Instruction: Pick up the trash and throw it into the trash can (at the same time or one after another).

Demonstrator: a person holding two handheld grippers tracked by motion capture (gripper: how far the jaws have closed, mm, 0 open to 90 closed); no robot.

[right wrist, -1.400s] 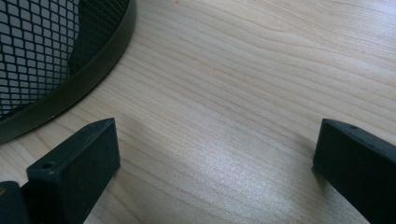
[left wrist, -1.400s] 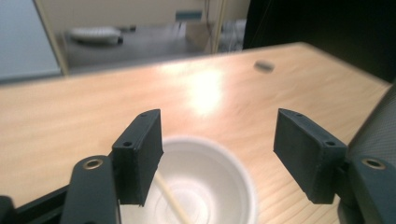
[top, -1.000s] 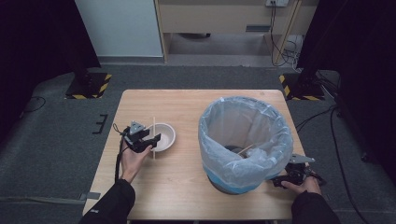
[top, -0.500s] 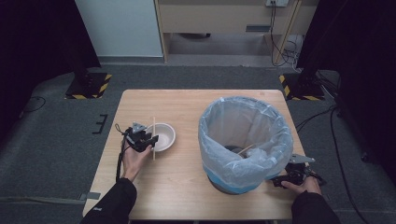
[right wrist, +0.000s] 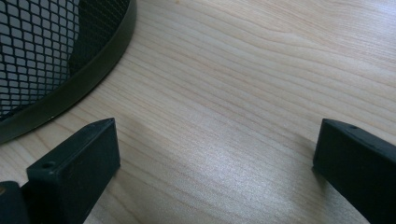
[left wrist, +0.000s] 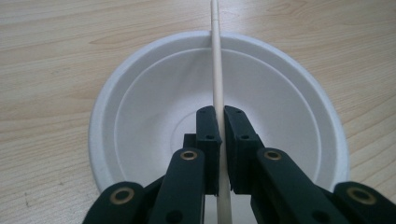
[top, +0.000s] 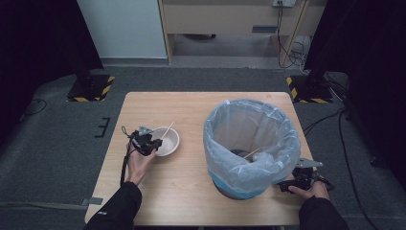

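Wooden and thin, the stick [left wrist: 216,70] sat pinched in my left gripper [left wrist: 219,140] fingers over the white bowl [left wrist: 140,121] on the tabletop [top: 191,110]. I judged the pick-up done, with a carry rightward to the lined bin [top: 249,139] next. My right gripper [right wrist: 215,154] rested beside it, fingers wide and empty.

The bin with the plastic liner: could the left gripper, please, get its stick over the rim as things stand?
Probably yes: left gripper holds the stick over the bowl, and bare table lies toward the bin.
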